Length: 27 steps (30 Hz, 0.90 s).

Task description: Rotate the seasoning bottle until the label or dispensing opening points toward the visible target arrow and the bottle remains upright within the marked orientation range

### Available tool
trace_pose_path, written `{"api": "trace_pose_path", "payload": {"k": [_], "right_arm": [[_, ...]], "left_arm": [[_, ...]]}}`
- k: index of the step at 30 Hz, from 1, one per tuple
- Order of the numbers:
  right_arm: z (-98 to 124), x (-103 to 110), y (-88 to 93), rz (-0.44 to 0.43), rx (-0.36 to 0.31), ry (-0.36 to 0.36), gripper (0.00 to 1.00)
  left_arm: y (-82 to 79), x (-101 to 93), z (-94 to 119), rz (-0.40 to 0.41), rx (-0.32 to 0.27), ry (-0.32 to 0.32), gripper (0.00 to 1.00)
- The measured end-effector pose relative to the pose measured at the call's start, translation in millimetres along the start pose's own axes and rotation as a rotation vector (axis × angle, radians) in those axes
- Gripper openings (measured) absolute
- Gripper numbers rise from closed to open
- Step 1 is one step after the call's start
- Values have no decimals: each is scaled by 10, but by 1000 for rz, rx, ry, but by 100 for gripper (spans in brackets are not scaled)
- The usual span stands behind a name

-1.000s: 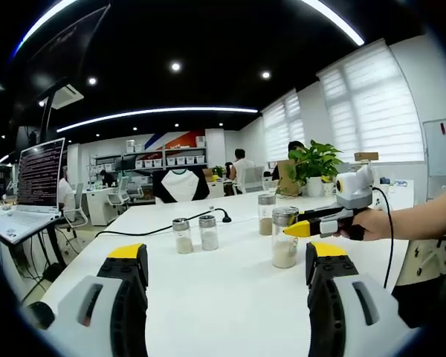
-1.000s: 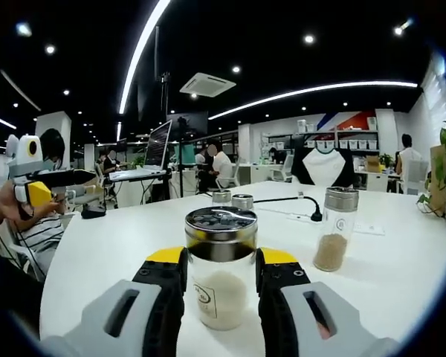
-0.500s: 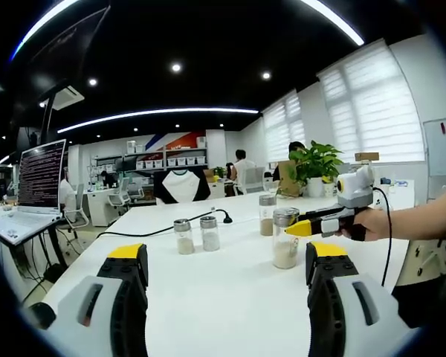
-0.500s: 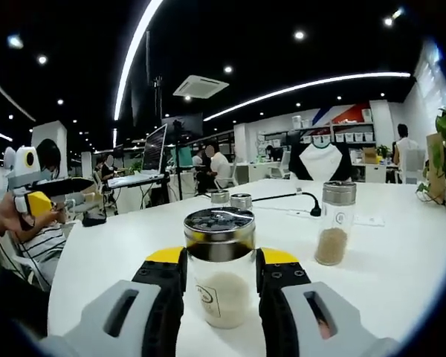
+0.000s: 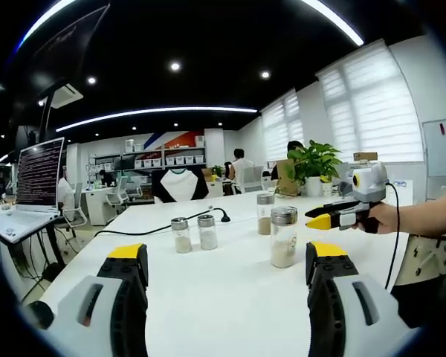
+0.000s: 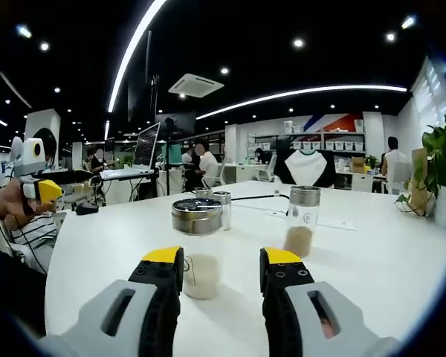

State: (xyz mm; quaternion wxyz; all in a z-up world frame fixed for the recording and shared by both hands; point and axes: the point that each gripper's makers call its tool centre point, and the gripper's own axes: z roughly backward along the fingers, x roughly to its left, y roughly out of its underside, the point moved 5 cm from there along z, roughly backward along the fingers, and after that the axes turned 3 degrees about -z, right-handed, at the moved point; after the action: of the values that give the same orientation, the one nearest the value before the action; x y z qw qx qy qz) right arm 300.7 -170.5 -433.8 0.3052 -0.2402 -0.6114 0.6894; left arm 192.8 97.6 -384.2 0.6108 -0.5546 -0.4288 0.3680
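The seasoning bottle [image 6: 197,247] stands upright on the white table [image 6: 372,275], just ahead of the right tongs [image 6: 219,269] and a little toward their left jaw. Those jaws stand apart with nothing between them, and the bottle is free of both, so it rests on its own base. That suits a task whose end state needs the bottle upright and unsupported. In the left gripper view the same bottle [image 5: 284,236] sits ahead and to the right of the left tongs [image 5: 227,271], with the right tongs [image 5: 320,221] held beside it, near but apart from the glass.

The left tongs are also spread wide and empty, held low and back over the table [image 5: 208,290]; they seem to be kept clear as a bystander to the turning.

A second, taller jar [image 6: 302,221] stands farther ahead, toward the right jaw of the right tongs, and two small shakers [image 5: 193,233] stand well beyond the left tongs, next to a black cable [image 5: 160,229].

A pale label patch shows on the bottle's near side, but no target arrow can be made out, so whether the facing is right is uncertain.
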Motion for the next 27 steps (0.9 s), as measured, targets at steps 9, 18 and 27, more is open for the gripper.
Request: {"api": "trace_pose_path", "payload": {"k": [9,18,27], "right_arm": [[121,-129,-22,-16,-10,51,40],[-1,-377,-163,-5,-31,106,39],[-252,-665,-377,33,-45,148,39]], "left_arm": [[21,-36,-2,2,4,10,92],[9,-43,-7,-4,1,16,92],[-17,7,48,-21,0,4,92]]}}
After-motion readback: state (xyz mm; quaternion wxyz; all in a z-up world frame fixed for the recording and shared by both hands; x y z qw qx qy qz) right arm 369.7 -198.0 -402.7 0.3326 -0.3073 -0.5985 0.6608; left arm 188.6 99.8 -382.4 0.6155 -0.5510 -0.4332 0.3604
